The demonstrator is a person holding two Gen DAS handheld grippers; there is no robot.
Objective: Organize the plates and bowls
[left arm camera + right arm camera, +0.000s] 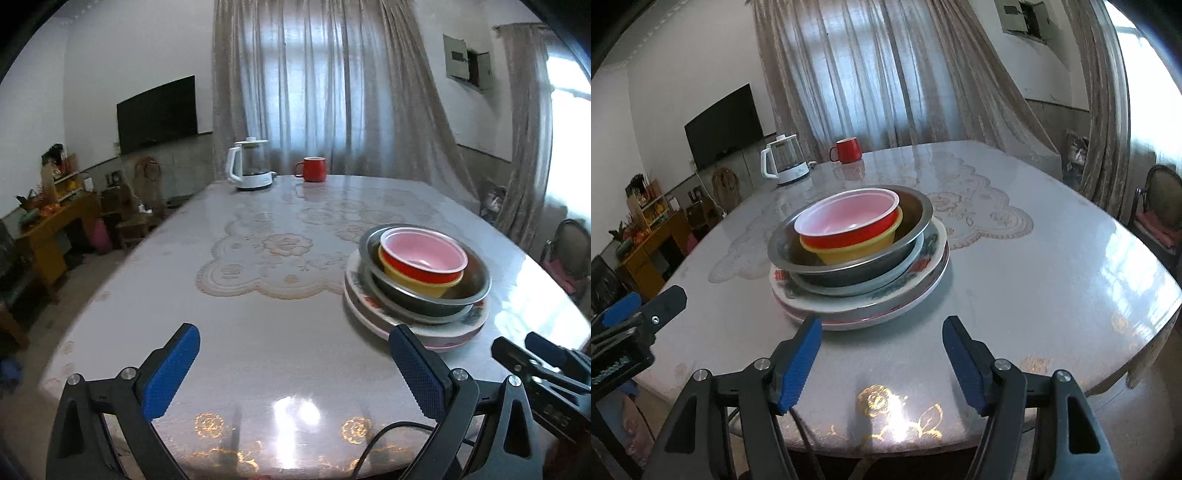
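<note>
Both the left tool and right tool stood open and empty before the finished stack; stacking looked done, leaving only withdrawal.

You have the nested bowls on stacked plates near the worktop's near edge; kettle and mug stand side by side at its far edge.
</note>
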